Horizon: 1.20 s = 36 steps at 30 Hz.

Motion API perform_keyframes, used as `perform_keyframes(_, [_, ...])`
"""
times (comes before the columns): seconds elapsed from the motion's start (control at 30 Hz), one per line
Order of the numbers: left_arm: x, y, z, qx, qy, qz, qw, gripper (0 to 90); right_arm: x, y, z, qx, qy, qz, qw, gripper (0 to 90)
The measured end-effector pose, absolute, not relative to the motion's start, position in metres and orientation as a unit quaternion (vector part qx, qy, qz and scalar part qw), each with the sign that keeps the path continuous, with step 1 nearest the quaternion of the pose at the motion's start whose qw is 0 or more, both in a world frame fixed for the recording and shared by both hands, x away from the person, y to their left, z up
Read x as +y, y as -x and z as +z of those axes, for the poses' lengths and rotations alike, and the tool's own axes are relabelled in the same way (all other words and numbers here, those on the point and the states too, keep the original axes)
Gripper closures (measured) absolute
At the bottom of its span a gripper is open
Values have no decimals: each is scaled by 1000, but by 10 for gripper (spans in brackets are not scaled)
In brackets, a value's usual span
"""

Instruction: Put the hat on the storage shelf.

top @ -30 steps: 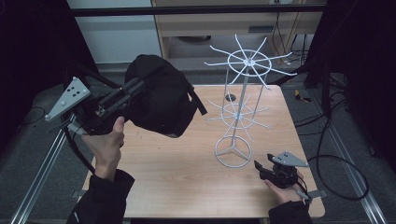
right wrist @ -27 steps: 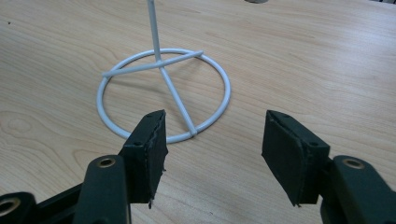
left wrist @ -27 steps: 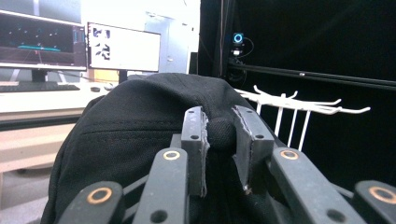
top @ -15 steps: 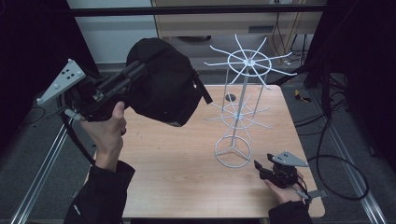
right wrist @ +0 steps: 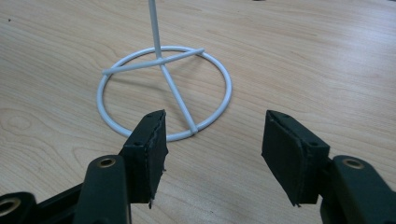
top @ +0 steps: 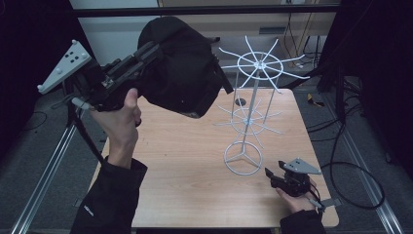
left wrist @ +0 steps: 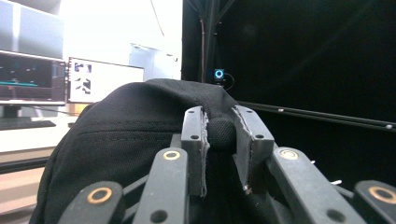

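Now I've got the cap (top: 182,68) pinched by its top button in my left gripper (left wrist: 219,140), held high left of the rack (top: 253,87), right gripper (right wrist: 212,144) open by the base, so next I must ease it onto a prong.

I see light wood-grain surface (top: 195,165), rectangular. White wire stand (top: 243,158) sits on it right of centre, ring base flat on wood, three spokes meeting at thin upright pole. Small dark round hole (top: 240,102) near far edge, behind stand. My right claw (top: 272,176) rests on surface near front right corner, just beside ring base, jaws apart.
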State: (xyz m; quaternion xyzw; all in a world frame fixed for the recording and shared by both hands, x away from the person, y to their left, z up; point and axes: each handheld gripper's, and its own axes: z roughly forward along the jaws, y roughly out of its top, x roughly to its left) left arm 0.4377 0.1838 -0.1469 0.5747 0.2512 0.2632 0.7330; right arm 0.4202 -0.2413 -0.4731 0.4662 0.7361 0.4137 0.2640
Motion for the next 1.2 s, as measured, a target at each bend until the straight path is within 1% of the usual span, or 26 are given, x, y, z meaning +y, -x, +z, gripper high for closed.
perform_keyframes(0.17, [169,-446,-154,253,-585,249,729,743,-241,-420,-473,738,-464,413,264,403])
perform_keyframes(0.47, [170,-458,-179,268,-591,221,728,741,-240,-420,-473,738,-464,414,262,403])
perform_keyframes(0.83, [177,-471,-224,297,-634,207,684,734,-240,-421,-474,741,-461,410,264,401])
perform_keyframes(0.97, [175,-475,-239,304,-648,204,668,732,-239,-421,-475,742,-462,408,263,401])
perform_keyframes(1.0, [172,-476,-245,305,-658,201,658,732,-239,-421,-475,742,-463,409,260,401])
perform_keyframes(1.2, [162,-481,-258,309,-680,200,634,725,-239,-422,-475,743,-462,408,261,400])
